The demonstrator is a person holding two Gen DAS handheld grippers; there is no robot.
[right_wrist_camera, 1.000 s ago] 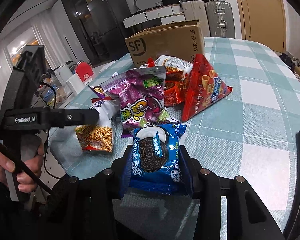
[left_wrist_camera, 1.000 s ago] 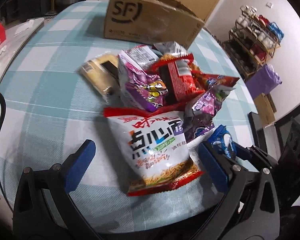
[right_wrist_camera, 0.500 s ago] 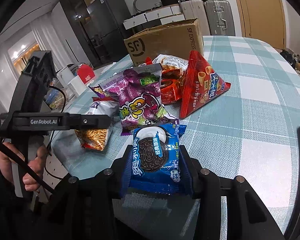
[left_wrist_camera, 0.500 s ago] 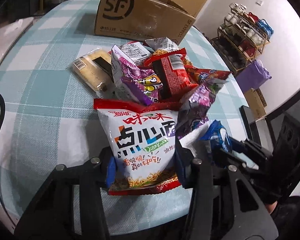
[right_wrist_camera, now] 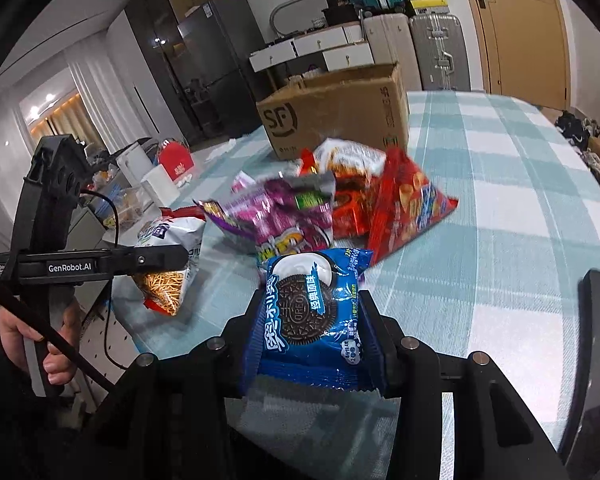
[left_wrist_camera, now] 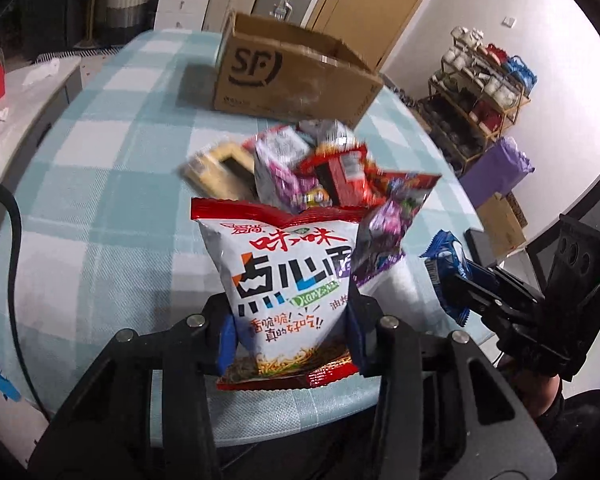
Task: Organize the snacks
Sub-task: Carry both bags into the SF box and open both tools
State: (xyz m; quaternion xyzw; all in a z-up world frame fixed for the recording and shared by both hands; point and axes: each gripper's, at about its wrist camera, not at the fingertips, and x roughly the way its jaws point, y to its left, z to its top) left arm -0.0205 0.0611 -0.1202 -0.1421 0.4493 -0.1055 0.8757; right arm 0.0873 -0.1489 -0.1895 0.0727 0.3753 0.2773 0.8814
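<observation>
Cardboard box (left_wrist_camera: 296,76) at far end of table (left_wrist_camera: 100,200), open top, inside hidden; snack pile (left_wrist_camera: 332,172) just in front of box, motion-blurred, labels unreadable; noodle snack bag (left_wrist_camera: 296,280) nearer than pile, pinched low at both sides by left gripper (left_wrist_camera: 292,340), jaws just closed on it; light, puffy, slippery, contents brittle; Oreo pack (right_wrist_camera: 312,312) nearest from box, clamped in right gripper (right_wrist_camera: 314,344); small, crinkly, cookies crushable.

The cardboard box (right_wrist_camera: 336,110) reads "SF"; the blue cookie packet (right_wrist_camera: 314,316) "OREO"; the left gripper (right_wrist_camera: 162,258) "GenRobot.AI".
</observation>
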